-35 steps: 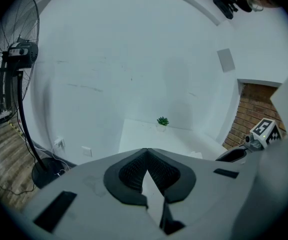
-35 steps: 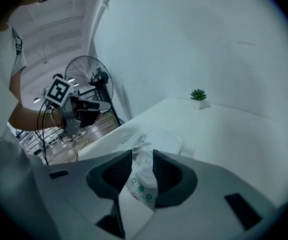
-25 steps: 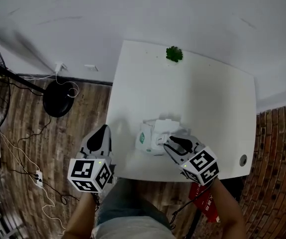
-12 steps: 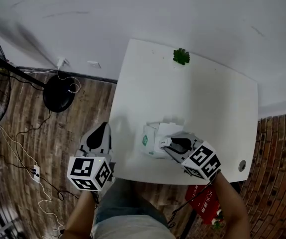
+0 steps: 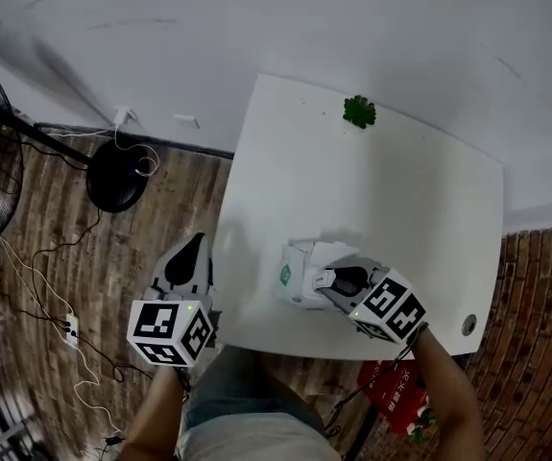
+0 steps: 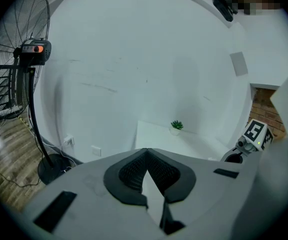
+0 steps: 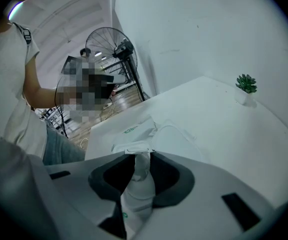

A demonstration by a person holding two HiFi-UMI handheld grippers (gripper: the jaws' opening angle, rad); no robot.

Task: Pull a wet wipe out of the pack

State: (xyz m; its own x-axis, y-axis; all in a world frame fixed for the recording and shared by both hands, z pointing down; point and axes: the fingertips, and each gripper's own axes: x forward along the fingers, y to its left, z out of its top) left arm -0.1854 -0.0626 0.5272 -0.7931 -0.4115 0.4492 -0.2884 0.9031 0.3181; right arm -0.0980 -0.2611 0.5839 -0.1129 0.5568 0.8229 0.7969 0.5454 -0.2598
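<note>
- The wipe is pinched between the right gripper's jaws, trailing to the pack just ahead.
- The pull looks begun; next, draw back until it clears.
- The left gripper is clenched on nothing, beside the table.

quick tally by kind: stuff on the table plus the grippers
wet wipe pack: 1
wet wipe, partly pulled out: 1
small plant: 1
grippers: 2, left gripper and right gripper
total: 5
</note>
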